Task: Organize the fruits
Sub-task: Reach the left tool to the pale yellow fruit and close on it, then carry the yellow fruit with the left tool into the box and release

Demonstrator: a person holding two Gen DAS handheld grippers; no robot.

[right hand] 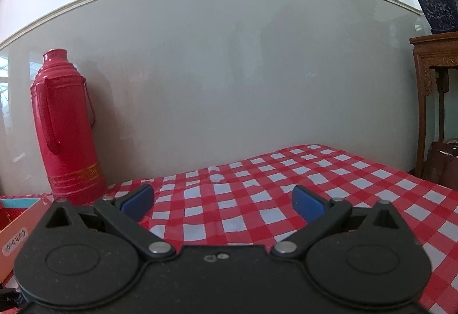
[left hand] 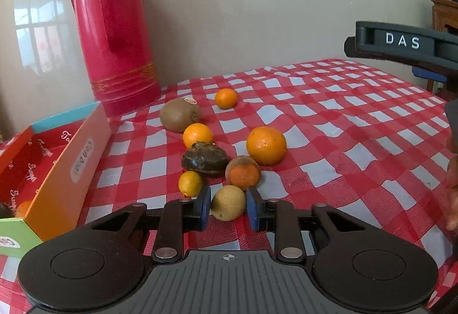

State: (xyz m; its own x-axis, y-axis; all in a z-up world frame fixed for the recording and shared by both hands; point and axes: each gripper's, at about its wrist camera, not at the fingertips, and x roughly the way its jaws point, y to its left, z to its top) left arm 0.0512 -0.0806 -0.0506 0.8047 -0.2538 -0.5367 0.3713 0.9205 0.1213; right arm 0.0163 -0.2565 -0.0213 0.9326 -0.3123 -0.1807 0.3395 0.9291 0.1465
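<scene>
The left gripper [left hand: 228,206] has its two blue pads [left hand: 203,206] pressed against the sides of a small tan, yellowish round fruit [left hand: 228,202], which sits on the red-and-white checked tablecloth [left hand: 343,125] directly between them, near the table's front edge. The jaws are drawn in close, pinching this fruit.

Just beyond the pinched fruit lie seven more loose fruits in a cluster toward the left half of the table. Four are orange: a large one [left hand: 266,145], a medium one [left hand: 197,135], a small one [left hand: 190,183] just beside the left pad, and a small one [left hand: 226,98] farthest back toward the wall edge. One brownish fruit with an orange patch [left hand: 243,172] lies just behind the pinched fruit. One dark, wrinkled fruit [left hand: 204,158] rests against the medium orange. One kiwi [left hand: 179,114] with a sticker lies behind them.

One open cardboard box [left hand: 57,159] stands at the table's left edge, with part of an orange fruit [left hand: 23,208] and a dark shape visible in its near corner. One tall red thermos [left hand: 117,27] stands at the back left corner against the wall.

The left gripper points down at a slant toward the cloth. The right gripper [right hand: 223,199] points nearly level over the bare cloth on the right side of the table, its jaws spread wide with nothing between them.
</scene>
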